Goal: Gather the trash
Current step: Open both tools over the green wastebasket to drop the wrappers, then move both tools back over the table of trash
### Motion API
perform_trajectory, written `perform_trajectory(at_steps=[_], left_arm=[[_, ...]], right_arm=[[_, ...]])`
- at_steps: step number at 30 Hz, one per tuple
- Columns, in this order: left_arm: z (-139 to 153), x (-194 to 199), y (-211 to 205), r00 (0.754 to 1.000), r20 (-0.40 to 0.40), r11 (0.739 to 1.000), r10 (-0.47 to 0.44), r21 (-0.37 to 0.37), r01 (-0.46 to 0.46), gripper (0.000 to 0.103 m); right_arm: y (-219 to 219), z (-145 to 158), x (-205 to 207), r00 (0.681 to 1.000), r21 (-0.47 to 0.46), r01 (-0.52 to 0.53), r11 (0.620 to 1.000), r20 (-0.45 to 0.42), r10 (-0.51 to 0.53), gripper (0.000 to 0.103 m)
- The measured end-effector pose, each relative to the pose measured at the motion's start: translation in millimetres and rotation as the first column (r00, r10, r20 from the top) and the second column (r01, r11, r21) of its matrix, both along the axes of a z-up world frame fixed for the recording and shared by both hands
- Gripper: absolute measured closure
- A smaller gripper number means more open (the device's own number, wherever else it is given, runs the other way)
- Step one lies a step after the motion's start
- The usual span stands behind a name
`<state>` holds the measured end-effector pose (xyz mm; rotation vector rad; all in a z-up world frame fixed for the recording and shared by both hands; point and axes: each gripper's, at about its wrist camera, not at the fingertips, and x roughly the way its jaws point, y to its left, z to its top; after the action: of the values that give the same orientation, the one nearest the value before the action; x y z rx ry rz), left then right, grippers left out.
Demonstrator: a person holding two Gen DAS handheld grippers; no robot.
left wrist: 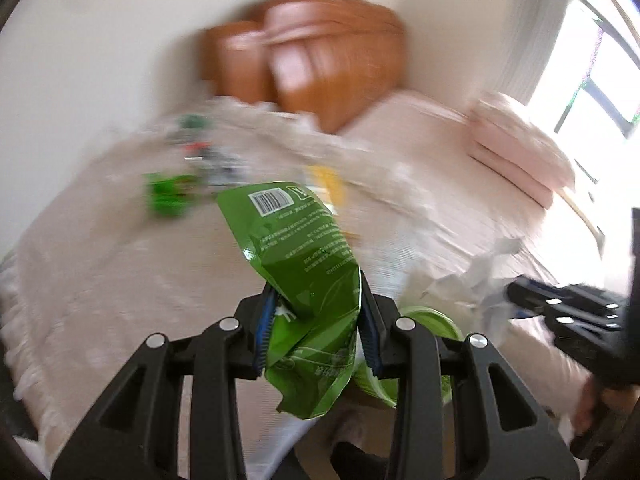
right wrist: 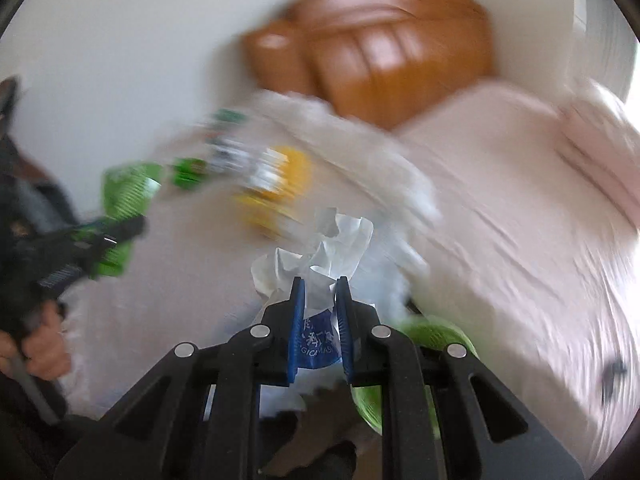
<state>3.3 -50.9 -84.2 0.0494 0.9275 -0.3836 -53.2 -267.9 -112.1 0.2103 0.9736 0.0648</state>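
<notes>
Green wrapper [left wrist: 296, 248] pinched in left hand-held gripper [left wrist: 318, 320]; crumpled tissue [right wrist: 328, 248] in right [right wrist: 320, 312].

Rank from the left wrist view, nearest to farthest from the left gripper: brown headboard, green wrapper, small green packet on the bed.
1. Green wrapper, clamped in the left gripper.
2. Small green packet, upper left on the bed.
3. Brown headboard, at the wall.

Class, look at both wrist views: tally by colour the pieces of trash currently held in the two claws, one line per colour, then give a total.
Green: 1, the green wrapper in the left claw.
White: 1, the white crumpled wrapper in the right claw.
Total: 2 held pieces.
</notes>
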Motion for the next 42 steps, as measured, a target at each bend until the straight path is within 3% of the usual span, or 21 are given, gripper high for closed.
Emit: perform_trajectory(at_steps=[3, 6, 7, 8, 12, 14, 20, 21, 22, 24, 25, 32, 36, 42], left_arm=[[-5.3, -14.3, -49.0, 0.992, -0.02, 0.993, -0.121, -0.01, 0.12, 0.068], [-12.6, -27.3, -89.7, 0.974, -0.052, 0.975, -0.221, -0.02, 0.22, 0.068], [-14.9, -30.6, -99.4, 0.968, -0.061, 0.97, -0.244, -0.021, 0.243, 0.068], [-17.3, -34.3, -109.5, 0.962, -0.069, 0.964, -0.265, -0.019, 0.265, 0.068], [-31.7, -43.6, -146.3, 0.935, -0.106, 0.94, -0.34, 0.003, 0.342, 0.068], [-40.0, -46.8, -165.2, 0.921, -0.121, 0.927, -0.369, 0.017, 0.374, 0.068], [-62.8, -52.7, -206.5, 0.881, -0.179, 0.893, -0.438, 0.028, 0.45, 0.068], [-66.2, -53.6, -211.5, 0.874, -0.189, 0.888, -0.447, 0.029, 0.46, 0.064], [-69.9, -55.6, -218.2, 0.864, -0.201, 0.879, -0.461, 0.028, 0.475, 0.057], [-69.9, -60.7, -226.3, 0.863, -0.19, 0.876, -0.467, 0.029, 0.481, 0.012], [-68.2, -63.2, -224.8, 0.867, -0.177, 0.878, -0.466, 0.03, 0.478, 0.007], [-44.1, -75.5, -225.5, 0.862, -0.065, 0.862, -0.503, 0.03, 0.506, 0.008], [-28.2, -71.9, -212.6, 0.881, -0.016, 0.881, -0.473, 0.02, 0.474, 0.008], [-6.5, -54.9, -175.9, 0.931, 0.033, 0.931, -0.364, -0.002, 0.364, 0.008]], right_arm=[[-42.2, -41.2, -12.5, 0.994, 0.026, 0.1, 0.995, -0.054, -0.098, 0.081], [-73.8, -87.3, -16.5, 0.977, 0.044, 0.168, 0.985, -0.139, -0.161, 0.048], [-83.3, -102.4, -18.7, 0.967, 0.034, 0.198, 0.98, -0.172, -0.189, 0.028], [-89.6, -110.4, -20.8, 0.96, 0.027, 0.215, 0.976, -0.188, -0.206, 0.023], [-120.3, -117.4, -41.0, 0.942, 0.05, 0.268, 0.962, -0.225, -0.25, 0.019], [-134.1, -106.7, -51.8, 0.936, 0.036, 0.303, 0.952, -0.2, -0.29, 0.008], [-174.5, -66.9, -84.3, 0.916, -0.066, 0.379, 0.923, -0.112, -0.385, 0.002], [-180.8, -60.9, -88.5, 0.912, -0.071, 0.391, 0.918, -0.101, -0.397, 0.002], [-185.1, -55.7, -91.1, 0.909, -0.073, 0.401, 0.913, -0.094, -0.406, 0.002], [-194.2, -45.8, -95.1, 0.901, -0.069, 0.421, 0.904, -0.079, -0.426, 0.002], [-195.5, -43.4, -95.3, 0.9, -0.067, 0.425, 0.903, -0.073, -0.43, 0.002], [-191.9, -25.7, -86.7, 0.906, -0.054, 0.42, 0.906, -0.036, -0.423, 0.002], [-179.8, -17.1, -73.8, 0.917, -0.054, 0.397, 0.916, -0.022, -0.399, 0.002], [-151.8, 1.3, -52.8, 0.939, -0.056, 0.344, 0.937, 0.01, -0.344, 0.002]])
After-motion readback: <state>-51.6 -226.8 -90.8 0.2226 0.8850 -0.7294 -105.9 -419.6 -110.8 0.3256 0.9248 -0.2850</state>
